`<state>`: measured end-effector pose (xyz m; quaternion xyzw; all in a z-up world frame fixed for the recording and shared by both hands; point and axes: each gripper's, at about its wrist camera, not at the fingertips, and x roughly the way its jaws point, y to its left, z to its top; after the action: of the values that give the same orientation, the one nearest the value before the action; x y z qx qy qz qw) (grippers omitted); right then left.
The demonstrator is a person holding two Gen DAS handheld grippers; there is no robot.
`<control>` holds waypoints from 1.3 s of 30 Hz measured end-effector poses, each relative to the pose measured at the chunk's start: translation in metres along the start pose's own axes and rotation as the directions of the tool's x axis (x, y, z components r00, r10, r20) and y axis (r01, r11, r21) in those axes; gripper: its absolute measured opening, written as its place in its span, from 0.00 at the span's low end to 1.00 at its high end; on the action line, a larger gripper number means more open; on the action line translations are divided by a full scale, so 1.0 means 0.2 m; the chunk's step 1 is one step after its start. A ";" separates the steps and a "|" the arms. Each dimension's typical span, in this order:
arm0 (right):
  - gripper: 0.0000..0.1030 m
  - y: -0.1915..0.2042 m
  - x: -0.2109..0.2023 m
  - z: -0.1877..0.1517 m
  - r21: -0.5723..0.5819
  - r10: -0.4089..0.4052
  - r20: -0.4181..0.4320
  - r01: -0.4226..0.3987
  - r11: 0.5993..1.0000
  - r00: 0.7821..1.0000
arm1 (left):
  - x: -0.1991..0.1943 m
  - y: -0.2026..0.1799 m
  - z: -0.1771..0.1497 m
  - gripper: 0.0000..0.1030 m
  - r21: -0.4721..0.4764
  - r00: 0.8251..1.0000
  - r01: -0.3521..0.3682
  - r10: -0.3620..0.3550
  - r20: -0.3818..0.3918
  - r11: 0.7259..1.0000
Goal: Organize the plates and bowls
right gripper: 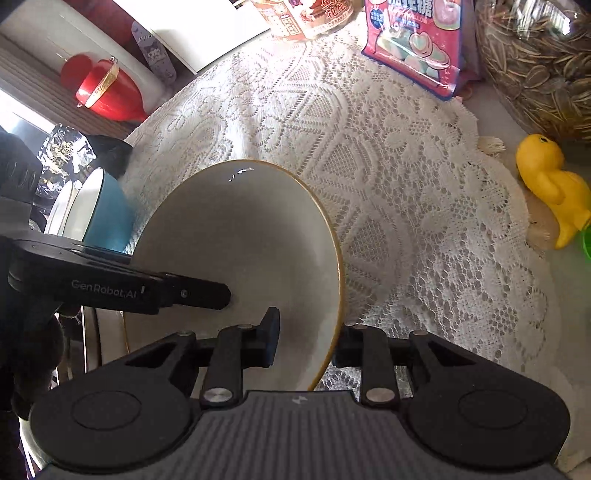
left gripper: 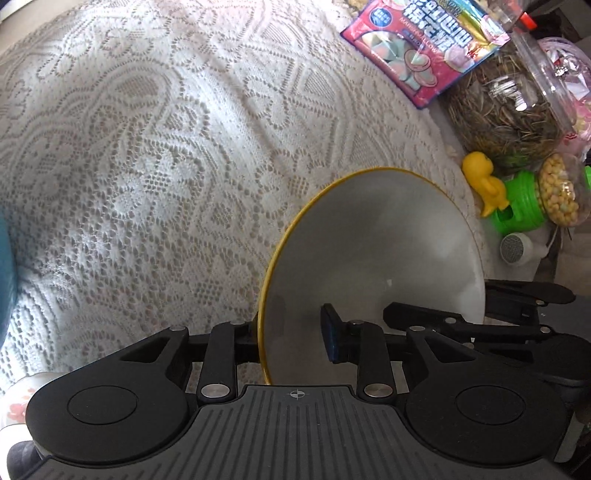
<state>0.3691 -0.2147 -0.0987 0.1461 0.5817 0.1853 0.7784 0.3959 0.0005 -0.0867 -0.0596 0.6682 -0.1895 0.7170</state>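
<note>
Tongs: left pair (left gripper: pixel 291 338) and right pair (right gripper: pixel 304 341) each pinching opposite rims of white bowl (right gripper: pixel 240 251), held over lace-covered bench (left gripper: pixel 147 166), near blue bowl (right gripper: pixel 107 218). Glazed, stiff, breakable, likely slippery; best gripped at gold rim.

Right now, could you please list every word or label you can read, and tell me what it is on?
"GenRobot.AI": white print on the black left tongs seen from the right wrist.
"MARSHMALLOW": partly legible on the pink foil snack bag.
Other characters on that bag and on the orange-and-white packet are too distorted to read.
</note>
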 end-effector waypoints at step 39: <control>0.42 1.41 0.71 0.63 -0.421 -0.152 -0.079 0.106 0.901 0.985 | -0.59 1.17 -0.48 0.31 -0.540 0.860 0.085 0.212 0.464 0.837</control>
<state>0.4927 0.0990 -0.0588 -0.0720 0.5792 0.2605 0.7691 0.3427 0.2737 -0.0659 -0.2846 0.4839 0.0548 0.8257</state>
